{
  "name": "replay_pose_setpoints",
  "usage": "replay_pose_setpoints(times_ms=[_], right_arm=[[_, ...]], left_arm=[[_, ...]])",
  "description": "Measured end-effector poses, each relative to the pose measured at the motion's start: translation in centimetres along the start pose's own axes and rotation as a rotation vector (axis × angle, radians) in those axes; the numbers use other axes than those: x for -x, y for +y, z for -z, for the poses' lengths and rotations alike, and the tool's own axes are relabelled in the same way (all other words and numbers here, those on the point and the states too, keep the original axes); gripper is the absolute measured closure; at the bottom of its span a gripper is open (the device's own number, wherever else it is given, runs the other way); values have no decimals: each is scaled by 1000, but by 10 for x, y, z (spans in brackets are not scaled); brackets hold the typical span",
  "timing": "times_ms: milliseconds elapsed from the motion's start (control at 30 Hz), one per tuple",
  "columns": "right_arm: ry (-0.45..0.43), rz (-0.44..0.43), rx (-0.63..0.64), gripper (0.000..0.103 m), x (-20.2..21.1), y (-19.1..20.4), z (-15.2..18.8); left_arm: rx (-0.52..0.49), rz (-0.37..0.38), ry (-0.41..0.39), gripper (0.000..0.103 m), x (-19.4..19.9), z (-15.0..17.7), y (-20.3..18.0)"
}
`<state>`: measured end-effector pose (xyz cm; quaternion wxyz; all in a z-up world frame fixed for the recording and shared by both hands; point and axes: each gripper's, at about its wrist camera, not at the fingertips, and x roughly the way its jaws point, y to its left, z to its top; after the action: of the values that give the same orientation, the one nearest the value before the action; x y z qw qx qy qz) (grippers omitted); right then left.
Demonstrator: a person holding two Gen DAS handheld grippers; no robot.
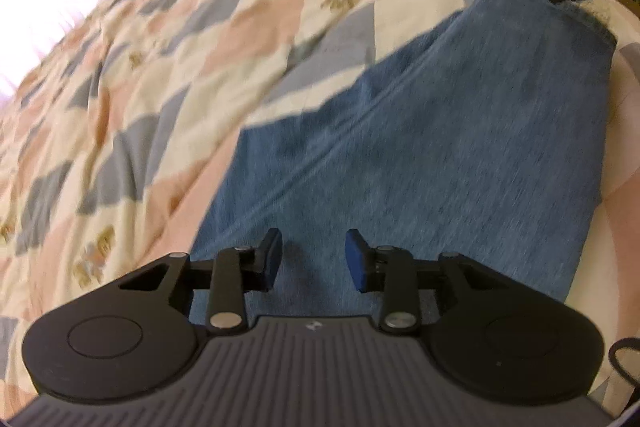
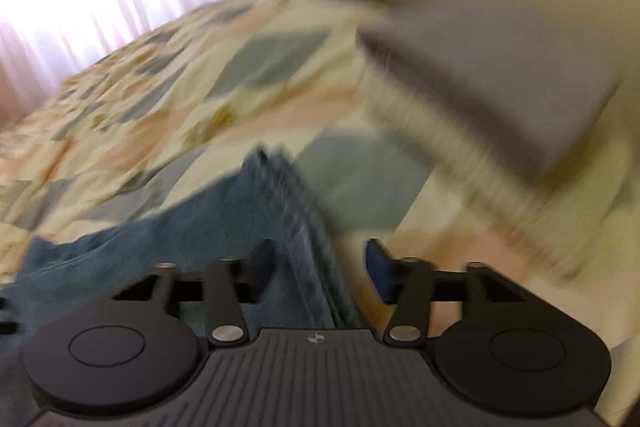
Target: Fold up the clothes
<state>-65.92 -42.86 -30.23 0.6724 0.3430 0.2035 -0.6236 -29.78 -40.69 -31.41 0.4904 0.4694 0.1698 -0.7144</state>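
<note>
Jeans (image 1: pixel 420 131) lie flat along the bed (image 1: pixel 160 67), layered edges at far right; left gripper (image 1: pixel 314 259) released over the near end, right gripper (image 2: pixel 320 267) released, straddling that stacked edge, likely to pinch it

Lying on a bed's patchwork quilt (image 1: pixel 168 75) in cream, pink and grey-blue: blue jeans (image 1: pixel 420 147), spreading flat, and a grey-and-cream folded blanket (image 2: pixel 492 75) resting beyond them.
</note>
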Motion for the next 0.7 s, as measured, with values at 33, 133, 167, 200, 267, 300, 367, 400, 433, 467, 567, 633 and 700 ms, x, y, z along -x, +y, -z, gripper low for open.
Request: replay_pose_setpoints(times_ms=[33,133,167,200,267,300,367,400,433,467,567,633,700], right_arm=[[-30,23,21,48,6,5,-2],[-99,47,71,66,17,19,-7],[-107,21,78,78,16,22,-8],[-107,9,95,82,13,27,-9],[-113,-5,127,82,7,34,-10],[-114,-10,132,83,3,36,-11],[-113,-14,139,82,-5,40,-13],[-109,-4,146,82,-11,41,-14],[-106,6,154,81,-17,42,-15],[-91,21,157,81,-26,41,-15],[-26,62,159,82,-55,36,-13],[37,65,138,79,-77,30,-10],[59,59,100,74,-90,23,-8]], left_arm=[[-9,-4,-15,73,1,-3,-1],[-19,-9,-39,74,-4,-11,-2],[-18,-15,-44,76,-7,-13,-1],[-15,-17,-49,77,-9,-14,0],[-5,-23,-56,78,-12,-16,2],[0,-26,-58,80,-14,-15,4],[9,-35,-56,80,-19,-13,8],[15,-39,-53,81,-22,-12,10],[25,-38,-50,80,-25,-9,12],[35,-35,-52,80,-30,-7,14],[64,-27,-60,78,-45,0,21],[74,-23,-65,77,-57,4,22],[77,-26,-71,77,-62,6,23]])
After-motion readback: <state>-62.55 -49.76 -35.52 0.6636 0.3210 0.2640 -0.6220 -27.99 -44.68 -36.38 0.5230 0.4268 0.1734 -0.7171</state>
